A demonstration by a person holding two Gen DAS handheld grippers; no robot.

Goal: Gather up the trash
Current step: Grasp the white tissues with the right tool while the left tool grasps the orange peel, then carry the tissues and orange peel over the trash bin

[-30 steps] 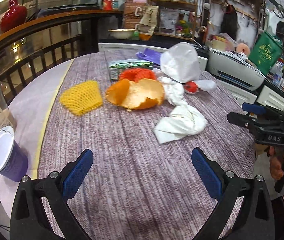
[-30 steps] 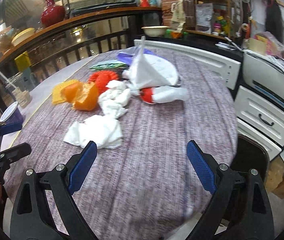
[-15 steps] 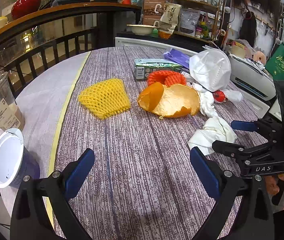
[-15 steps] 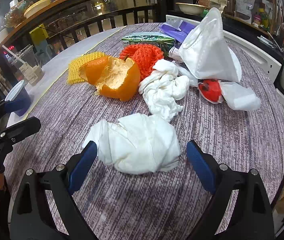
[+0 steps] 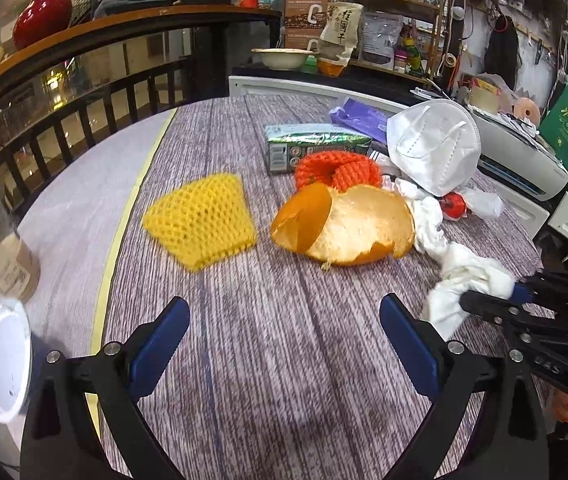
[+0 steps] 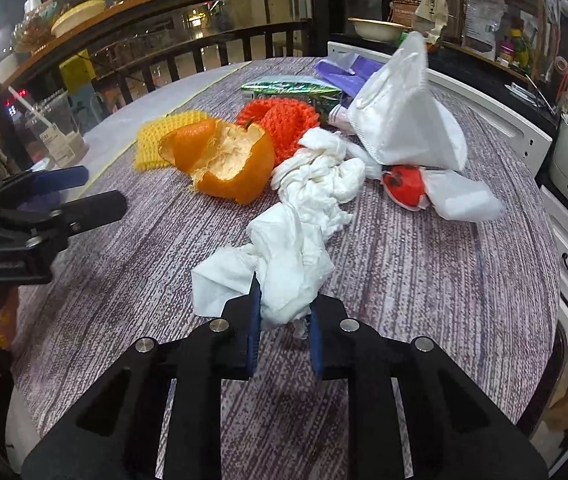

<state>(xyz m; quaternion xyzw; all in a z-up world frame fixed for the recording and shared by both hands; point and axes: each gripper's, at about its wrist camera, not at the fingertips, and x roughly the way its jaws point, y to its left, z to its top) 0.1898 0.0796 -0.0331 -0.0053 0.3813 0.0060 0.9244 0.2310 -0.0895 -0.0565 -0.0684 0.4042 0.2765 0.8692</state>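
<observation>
Right wrist cam: my right gripper (image 6: pixel 281 316) is closing on the near end of the crumpled white tissue (image 6: pixel 284 256), tissue bunched betw the blue pads, which look pressed into it. Tissue is soft, creased, off-white, a loose flap spilling to the cam's left; it lies on the table (image 6: pixel 424 280) just in front of the orange peel (image 6: pixel 223 164). A second tissue wad (image 6: pixel 324 176) sits beside the peel on the cam's right, touching the first. Behind the peel: orange foam net (image 6: pixel 279 120), yellow foam net (image 6: pixel 155 140) partly hidden by it, white face mask (image 6: pixel 404 116) further right. Left wrist cam: left gripper (image 5: pixel 284 344) is wide apart w/ nothing betw the pads, hovering over bare table in front of the peel. Right gripper's tips show at that cam's right edge, mostly cut off. Cup lid (image 5: pixel 1 356) at the left edge is blurred, can't read detail. Vs a sec ago: right pads stood wide w/ the tissue farther ahead; now it's drawn into a narrow bundle. Left cam now shows the peel closer.
</observation>
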